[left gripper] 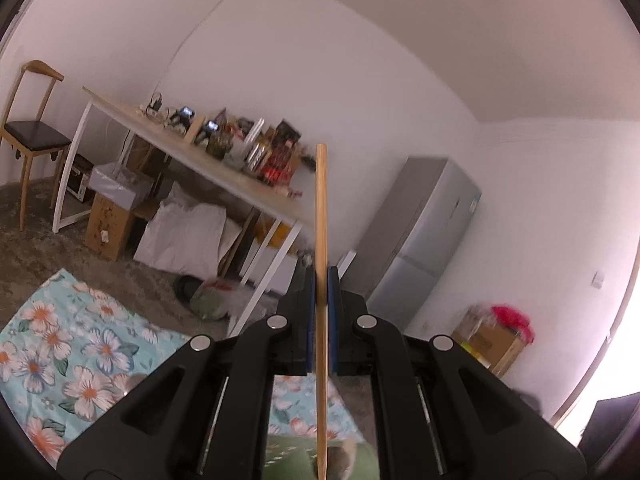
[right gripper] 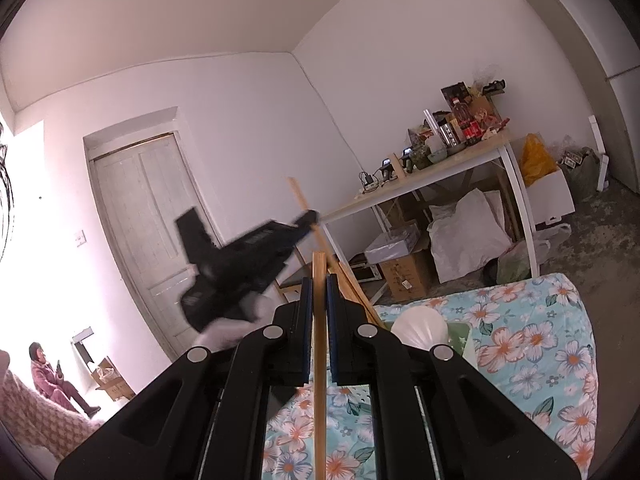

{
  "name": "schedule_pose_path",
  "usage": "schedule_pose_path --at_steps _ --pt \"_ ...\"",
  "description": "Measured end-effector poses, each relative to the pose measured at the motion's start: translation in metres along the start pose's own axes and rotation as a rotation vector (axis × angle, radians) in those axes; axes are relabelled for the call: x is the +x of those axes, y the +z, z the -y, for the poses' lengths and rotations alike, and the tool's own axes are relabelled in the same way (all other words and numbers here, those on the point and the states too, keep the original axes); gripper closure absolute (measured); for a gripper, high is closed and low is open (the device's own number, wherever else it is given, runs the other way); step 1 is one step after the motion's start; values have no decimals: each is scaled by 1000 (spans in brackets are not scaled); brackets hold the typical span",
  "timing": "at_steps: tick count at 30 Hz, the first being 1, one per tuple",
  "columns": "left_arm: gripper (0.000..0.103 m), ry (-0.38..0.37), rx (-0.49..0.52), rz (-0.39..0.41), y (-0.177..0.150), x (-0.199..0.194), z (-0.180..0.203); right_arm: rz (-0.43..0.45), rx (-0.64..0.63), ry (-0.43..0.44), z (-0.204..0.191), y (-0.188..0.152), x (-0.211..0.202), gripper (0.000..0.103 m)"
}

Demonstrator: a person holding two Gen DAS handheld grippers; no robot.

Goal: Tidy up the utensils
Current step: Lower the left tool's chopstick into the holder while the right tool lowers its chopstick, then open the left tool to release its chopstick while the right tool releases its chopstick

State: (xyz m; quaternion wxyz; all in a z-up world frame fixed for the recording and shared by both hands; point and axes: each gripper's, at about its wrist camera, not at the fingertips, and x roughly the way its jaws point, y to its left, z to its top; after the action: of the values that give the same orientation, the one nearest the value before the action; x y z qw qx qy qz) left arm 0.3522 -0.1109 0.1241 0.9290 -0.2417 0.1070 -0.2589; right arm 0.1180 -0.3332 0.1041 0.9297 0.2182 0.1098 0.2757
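I have one chopstick per hand. The left chopstick point(left gripper: 321, 216) is clamped upright between the blue pads of the left gripper point(left gripper: 321, 284), sticking well above and below the fingers point(left gripper: 310, 320); the lower tip hangs over something green and a greyish blur I can't identify. The right chopstick point(right gripper: 319, 320) is pinched the same way in the right gripper point(right gripper: 319, 280), fingers point(right gripper: 307, 320) closed tight on it. From the right wrist view I see the left gripper point(right gripper: 308, 218) out ahead and to the left, blurred, with its stick point(right gripper: 298, 196) tilted and crossing behind mine. A second wooden stick point(right gripper: 352, 288) runs diagonally just beside the right fingers; can't tell if it is the same stick's lower length or another one. Both sticks are in the air over the worktop with the floral cloth point(right gripper: 540, 340). A white shell-shaped dish point(right gripper: 420, 326) and a green container point(right gripper: 460, 332) sit near the right gripper, possibly the drop spot, not sure. My read: pickup done, pairing or placing not done, nothing visibly sorted yet. Whatever other utensils remain is out of view. Background is a cluttered side table point(left gripper: 200, 152), a fridge point(left gripper: 420, 232) and a seated person point(right gripper: 48, 372), none of it in play.
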Motion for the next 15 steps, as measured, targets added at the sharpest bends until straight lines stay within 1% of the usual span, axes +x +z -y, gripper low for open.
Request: schedule_pose_path --at_steps 2,3,4,6,8,11,12,14,15 --pt "98 7 17 -44 -11 18 -4 -9 3 -2 1 -1 2 96" --pt "98 11 15 -58 -17 15 -4 -12 4 -3 2 -2 3 96" --pt "98 11 8 -78 -21 23 -9 -14 5 -4 2 -2 3 96" --pt "97 12 7 -93 -27 18 -11 -17 6 -6 3 -2 4 96" --pt "93 5 7 -114 -31 14 -12 -17 7 -5 3 -2 4 96" --pt "78 -15 30 -126 -34 1 -9 -14 0 -5 0 -1 4 96" --pt "75 -20 35 -124 -37 -13 -5 -14 -1 -3 -1 1 5 96" --pt "65 -30 39 -116 -33 -22 -5 -11 -10 -1 -4 2 5 96" --pt "62 -32 41 -111 -36 -38 0 -9 -17 1 -7 4 6 96"
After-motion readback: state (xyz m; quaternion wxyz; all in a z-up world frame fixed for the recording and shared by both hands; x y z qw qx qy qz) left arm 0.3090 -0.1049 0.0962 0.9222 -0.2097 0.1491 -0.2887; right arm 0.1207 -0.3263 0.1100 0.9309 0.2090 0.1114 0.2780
